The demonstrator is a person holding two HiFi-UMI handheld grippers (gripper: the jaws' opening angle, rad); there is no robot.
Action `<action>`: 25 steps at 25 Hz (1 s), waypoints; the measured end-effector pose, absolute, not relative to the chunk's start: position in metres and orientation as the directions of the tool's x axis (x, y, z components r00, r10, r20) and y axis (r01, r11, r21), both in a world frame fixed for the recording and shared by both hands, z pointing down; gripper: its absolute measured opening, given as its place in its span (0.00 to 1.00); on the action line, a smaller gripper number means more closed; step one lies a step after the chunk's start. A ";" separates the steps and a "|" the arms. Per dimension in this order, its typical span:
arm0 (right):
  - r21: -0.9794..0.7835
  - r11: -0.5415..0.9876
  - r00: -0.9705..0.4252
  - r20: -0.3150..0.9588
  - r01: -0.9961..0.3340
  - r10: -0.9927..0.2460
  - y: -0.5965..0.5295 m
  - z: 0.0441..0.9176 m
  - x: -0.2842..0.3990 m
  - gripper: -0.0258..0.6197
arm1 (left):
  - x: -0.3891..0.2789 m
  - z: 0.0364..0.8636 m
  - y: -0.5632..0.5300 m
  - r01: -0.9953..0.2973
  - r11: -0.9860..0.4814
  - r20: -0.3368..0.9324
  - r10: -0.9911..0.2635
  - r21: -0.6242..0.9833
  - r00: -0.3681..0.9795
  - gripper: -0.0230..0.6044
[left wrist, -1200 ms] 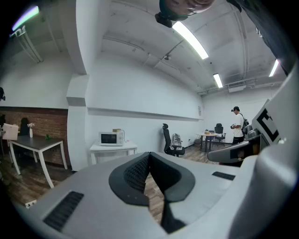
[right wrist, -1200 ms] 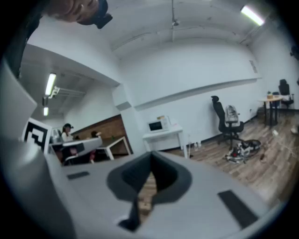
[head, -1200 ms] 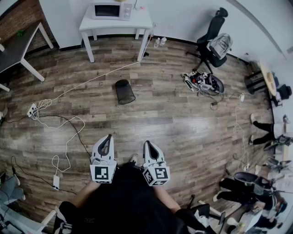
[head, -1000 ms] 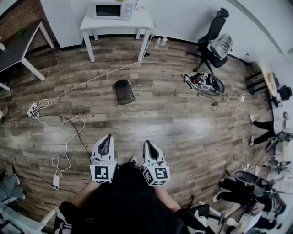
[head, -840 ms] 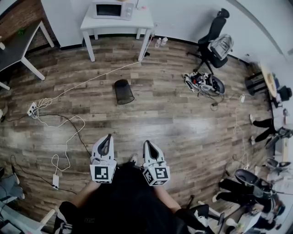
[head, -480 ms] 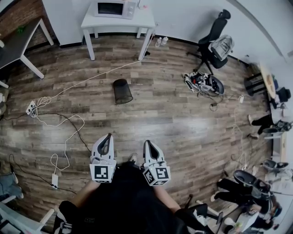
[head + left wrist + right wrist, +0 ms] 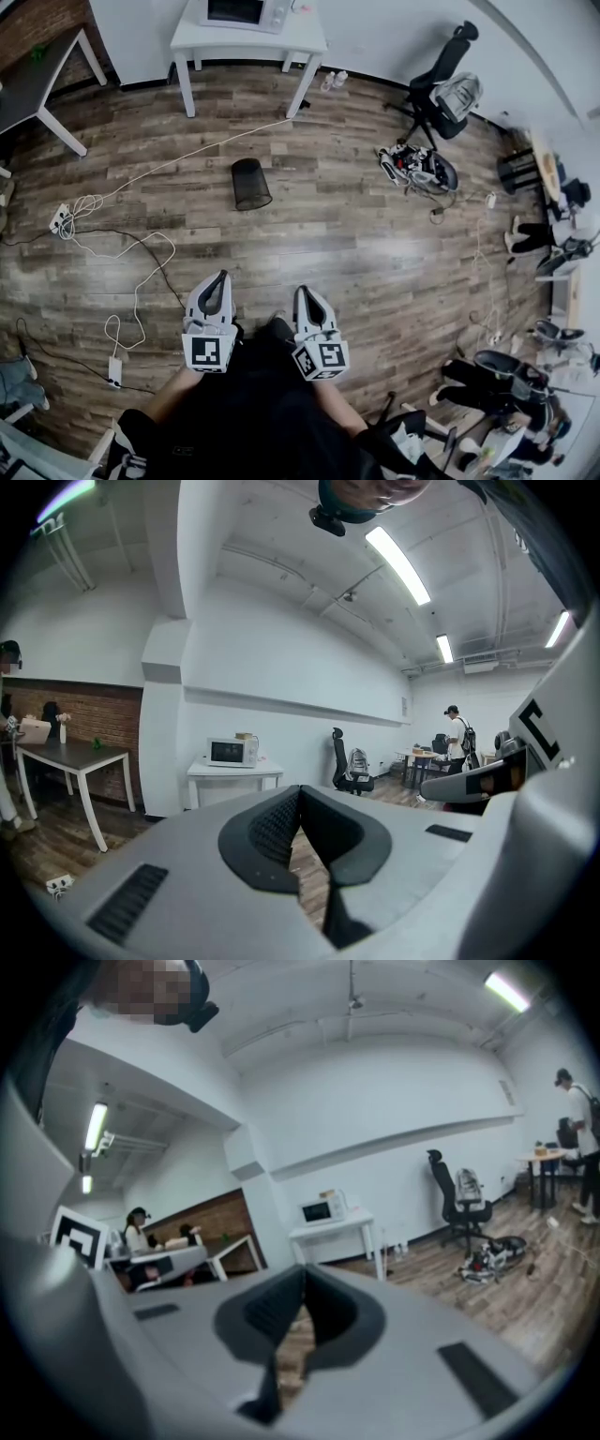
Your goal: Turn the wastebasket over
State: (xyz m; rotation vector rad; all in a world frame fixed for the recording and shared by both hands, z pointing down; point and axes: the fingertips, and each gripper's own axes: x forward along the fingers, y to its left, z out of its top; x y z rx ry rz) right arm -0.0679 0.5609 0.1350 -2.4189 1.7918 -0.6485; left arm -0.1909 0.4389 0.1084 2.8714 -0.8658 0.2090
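**Dark top, twin pale grey grippers**

The person wears a black garment [image 7: 253, 412] that fills the near edge of the head view. The left gripper [image 7: 221, 277] and the right gripper [image 7: 302, 292] look alike: pale grey moulded shells that taper to a rounded tip. Each carries a white cube at its near end, the left cube [image 7: 208, 351] and the right cube [image 7: 322, 357], printed with black square markers. Dark ribbed pads [image 7: 267, 829] line the jaws, and a dark slotted strip [image 7: 131, 902] is set in the shell.

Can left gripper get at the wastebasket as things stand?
Probably not yet: the wastebasket sits on the floor far ahead of the shut left gripper. Only bare floor lies between, so stepping closer should do.
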 end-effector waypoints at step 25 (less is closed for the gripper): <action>-0.267 -0.149 0.062 0.308 -0.952 -0.949 0.394 0.160 0.006 0.09 | -0.164 0.135 0.288 -0.741 -0.669 0.209 -0.717 0.062 0.665 0.09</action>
